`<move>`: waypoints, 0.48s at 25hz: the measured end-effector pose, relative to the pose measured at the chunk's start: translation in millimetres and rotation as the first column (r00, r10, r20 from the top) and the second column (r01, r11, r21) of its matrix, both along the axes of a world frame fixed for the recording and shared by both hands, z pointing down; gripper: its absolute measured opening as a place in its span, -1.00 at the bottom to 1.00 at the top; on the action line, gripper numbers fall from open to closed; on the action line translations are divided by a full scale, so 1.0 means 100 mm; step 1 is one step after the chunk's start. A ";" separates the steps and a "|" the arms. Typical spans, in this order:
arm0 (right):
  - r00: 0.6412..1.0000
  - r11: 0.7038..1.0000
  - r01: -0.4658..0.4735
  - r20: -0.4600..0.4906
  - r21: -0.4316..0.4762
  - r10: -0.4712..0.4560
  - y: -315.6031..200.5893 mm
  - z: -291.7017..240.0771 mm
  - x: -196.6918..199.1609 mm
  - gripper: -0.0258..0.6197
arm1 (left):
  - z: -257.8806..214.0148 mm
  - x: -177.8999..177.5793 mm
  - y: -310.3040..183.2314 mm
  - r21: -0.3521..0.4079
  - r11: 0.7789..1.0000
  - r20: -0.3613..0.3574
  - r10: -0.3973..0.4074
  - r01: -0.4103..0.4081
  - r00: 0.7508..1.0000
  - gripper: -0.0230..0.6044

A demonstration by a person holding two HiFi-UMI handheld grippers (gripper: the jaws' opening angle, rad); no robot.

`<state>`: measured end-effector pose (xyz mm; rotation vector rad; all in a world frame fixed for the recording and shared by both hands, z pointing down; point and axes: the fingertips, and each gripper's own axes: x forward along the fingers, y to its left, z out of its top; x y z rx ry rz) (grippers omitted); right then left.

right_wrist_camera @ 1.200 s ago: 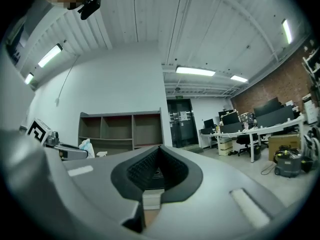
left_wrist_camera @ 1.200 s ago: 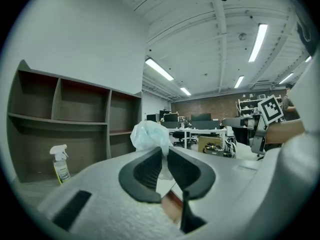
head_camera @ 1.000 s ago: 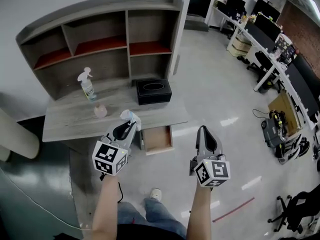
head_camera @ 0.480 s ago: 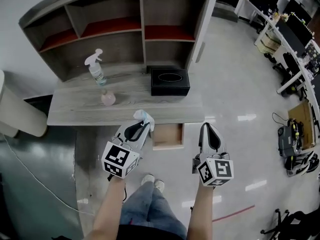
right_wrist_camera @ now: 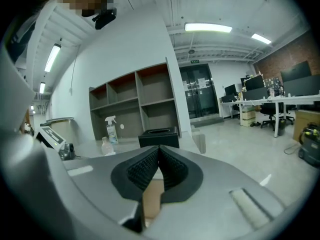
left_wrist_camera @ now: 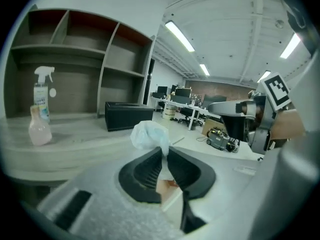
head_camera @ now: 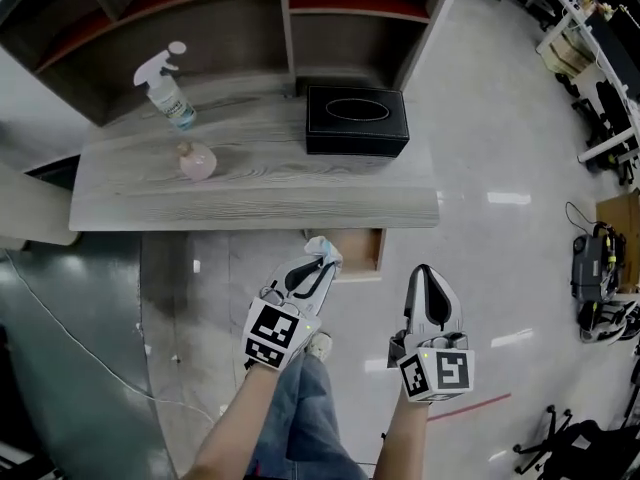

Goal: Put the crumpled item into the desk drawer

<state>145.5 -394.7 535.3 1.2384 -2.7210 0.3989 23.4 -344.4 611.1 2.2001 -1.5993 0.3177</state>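
A crumpled white tissue (head_camera: 322,249) (left_wrist_camera: 148,134) is pinched in my left gripper (head_camera: 318,261) (left_wrist_camera: 164,151), whose jaws are shut on it. In the head view it hangs just in front of the desk's front edge (head_camera: 260,214), beside the open wooden drawer (head_camera: 358,251) that sticks out under the desktop. My right gripper (head_camera: 428,279) (right_wrist_camera: 159,149) is held to the right of the drawer, jaws shut with nothing between them. Most of the drawer's inside is hidden by the desktop.
On the grey desk stand a black tissue box (head_camera: 356,120), a spray bottle (head_camera: 164,88) and a small pink bottle (head_camera: 196,159), with open shelves (head_camera: 285,8) behind. A person's legs and shoe (head_camera: 318,345) are below. Office desks and chairs (head_camera: 604,88) lie to the right.
The view has moved closer over the desk. Both grippers have dropped lower in the picture, and the left one with the tissue now sits beside the drawer front.
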 end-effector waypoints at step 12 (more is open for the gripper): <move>0.999 0.992 -0.028 -0.024 -0.126 0.025 0.06 1.17 0.15 -0.88 | 1.93 0.17 -0.41 -0.282 0.959 -0.049 0.003 -0.017 0.999 -0.37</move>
